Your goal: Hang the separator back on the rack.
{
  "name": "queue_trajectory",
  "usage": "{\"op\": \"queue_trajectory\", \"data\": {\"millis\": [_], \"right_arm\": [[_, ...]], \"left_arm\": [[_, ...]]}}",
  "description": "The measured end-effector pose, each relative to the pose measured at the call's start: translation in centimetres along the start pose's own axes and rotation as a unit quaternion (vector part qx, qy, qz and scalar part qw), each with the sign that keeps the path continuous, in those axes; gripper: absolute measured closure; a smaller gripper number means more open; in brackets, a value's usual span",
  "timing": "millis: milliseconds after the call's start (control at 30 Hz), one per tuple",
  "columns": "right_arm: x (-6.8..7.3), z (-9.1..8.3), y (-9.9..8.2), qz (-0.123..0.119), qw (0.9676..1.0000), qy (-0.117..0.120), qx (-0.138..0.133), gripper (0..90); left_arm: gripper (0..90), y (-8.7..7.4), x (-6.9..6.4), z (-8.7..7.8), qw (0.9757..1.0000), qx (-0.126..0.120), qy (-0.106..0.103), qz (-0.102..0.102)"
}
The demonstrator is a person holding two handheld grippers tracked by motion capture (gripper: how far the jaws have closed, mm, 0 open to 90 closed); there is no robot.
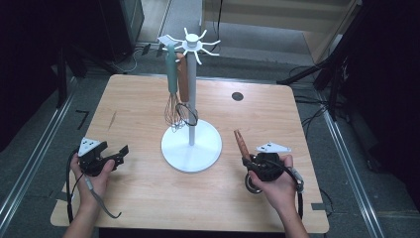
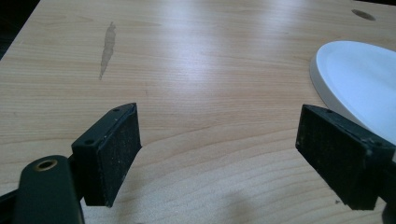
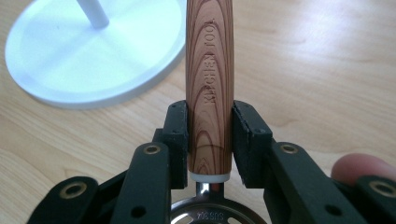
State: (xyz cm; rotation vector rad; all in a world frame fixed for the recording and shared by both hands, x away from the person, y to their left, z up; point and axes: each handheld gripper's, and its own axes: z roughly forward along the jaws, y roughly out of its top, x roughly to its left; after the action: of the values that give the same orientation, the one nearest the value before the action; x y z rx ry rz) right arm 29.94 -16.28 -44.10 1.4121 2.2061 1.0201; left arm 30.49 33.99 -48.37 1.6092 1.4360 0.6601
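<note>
On the wooden table (image 1: 138, 198), the white utensil stand (image 1: 191, 144) sits at about ten o'clock from the right gripper (image 1: 246, 159), clamped on the wood-grain utensil handle (image 3: 209, 84) pointing toward eleven, while the left gripper (image 1: 120, 154), jaws apart, idles farther away.

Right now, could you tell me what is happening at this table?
A person is working with a gripper in each hand. The right gripper is clamped on a wood-grain kitchen tool, its handle pointing toward the white utensil stand. A whisk and another wooden-handled utensil already hang from the stand's hooks. The left gripper rests open and empty over the table.
</note>
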Motion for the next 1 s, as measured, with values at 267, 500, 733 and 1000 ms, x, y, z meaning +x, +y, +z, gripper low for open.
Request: {"op": "queue_trajectory", "data": {"millis": [267,500,733,1000], "right_arm": [[0.3,-1.4,0.3,0.005,0.9980,0.009,-0.062,70.8],[1.0,-2.0,0.7,0.001,0.9949,0.024,-0.098,70.8],[1.4,-3.3,1.3,0.015,0.9899,0.045,-0.134,70.8],[2.5,-4.3,2.1,0.005,0.9846,0.062,-0.164,70.8]], "left_arm": [[14.0,-0.1,-0.1,-0.2,0.9998,-0.015,-0.003,0.009],[13.8,-0.1,-0.2,-0.3,0.9998,-0.017,0.002,0.012],[13.8,-0.2,-0.1,-0.3,0.9998,-0.017,0.001,0.007],[13.8,-0.2,0.0,-0.4,0.9998,-0.018,0.002,0.005]]}}
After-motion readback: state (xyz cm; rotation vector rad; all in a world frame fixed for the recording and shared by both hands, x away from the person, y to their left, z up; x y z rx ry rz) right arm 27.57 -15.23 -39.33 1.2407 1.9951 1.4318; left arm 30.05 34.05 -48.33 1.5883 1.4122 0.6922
